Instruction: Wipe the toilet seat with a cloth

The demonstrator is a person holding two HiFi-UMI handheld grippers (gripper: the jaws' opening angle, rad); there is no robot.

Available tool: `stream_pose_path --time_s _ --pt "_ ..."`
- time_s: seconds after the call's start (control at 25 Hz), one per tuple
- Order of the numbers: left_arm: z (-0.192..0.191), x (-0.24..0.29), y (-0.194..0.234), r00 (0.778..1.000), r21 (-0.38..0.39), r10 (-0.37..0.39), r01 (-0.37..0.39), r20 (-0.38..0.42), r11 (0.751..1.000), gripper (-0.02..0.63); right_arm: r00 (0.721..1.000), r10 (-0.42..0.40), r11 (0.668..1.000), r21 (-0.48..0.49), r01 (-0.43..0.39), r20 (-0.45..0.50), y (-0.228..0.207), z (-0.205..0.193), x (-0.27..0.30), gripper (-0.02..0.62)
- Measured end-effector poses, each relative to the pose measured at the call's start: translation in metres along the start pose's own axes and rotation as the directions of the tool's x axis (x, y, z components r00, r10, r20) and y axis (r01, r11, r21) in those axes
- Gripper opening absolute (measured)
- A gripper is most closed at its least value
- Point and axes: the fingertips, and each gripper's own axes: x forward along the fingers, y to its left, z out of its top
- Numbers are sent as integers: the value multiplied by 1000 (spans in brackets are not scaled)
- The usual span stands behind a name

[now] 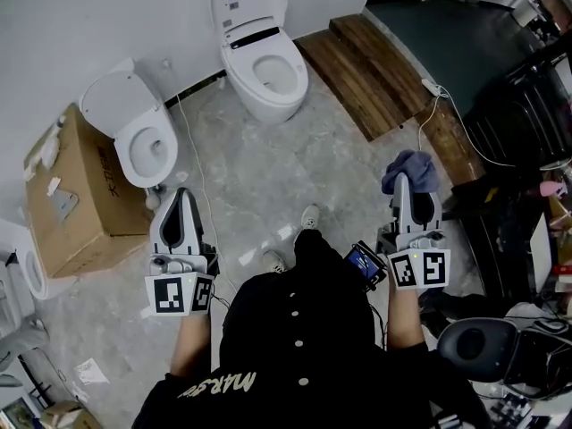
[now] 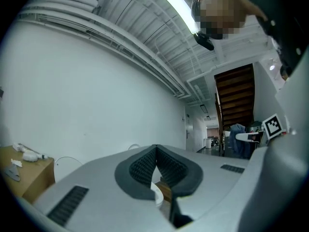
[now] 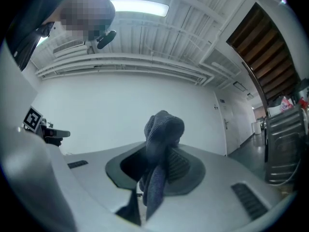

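Grey mottled floor [image 1: 313, 164], seen from above; a white toilet [image 1: 264, 71] stands at the far wall, lid raised, bowl open; a second toilet [image 1: 141, 143] stands to its left, lid also raised, just beside the corner of a cardboard box [image 1: 79, 199] that rests on the floor; a thin white cable [image 1: 193, 155] trails across the floor between the two toilets; wooden steps [image 1: 375, 74] run diagonally at the right of the first toilet, their lower edge meeting the floor; a person's two pale shoes [image 1: 310, 215] stand near mid-floor; a scrap of paper [image 1: 92, 371] lies at lower left, well apart from the box.
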Motion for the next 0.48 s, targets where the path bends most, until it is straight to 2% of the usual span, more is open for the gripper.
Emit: stream_pose_path --time_s 0.28,0.48 --pt "-4 22 12 999 6 31 -31 -10 999 10 1000 28 999 25 -28 -3 -1 -13 37 86" --pt "-9 57 26 998 16 57 -57 -22 998 10 999 51 998 43 -51 -8 -7 -25 86 86"
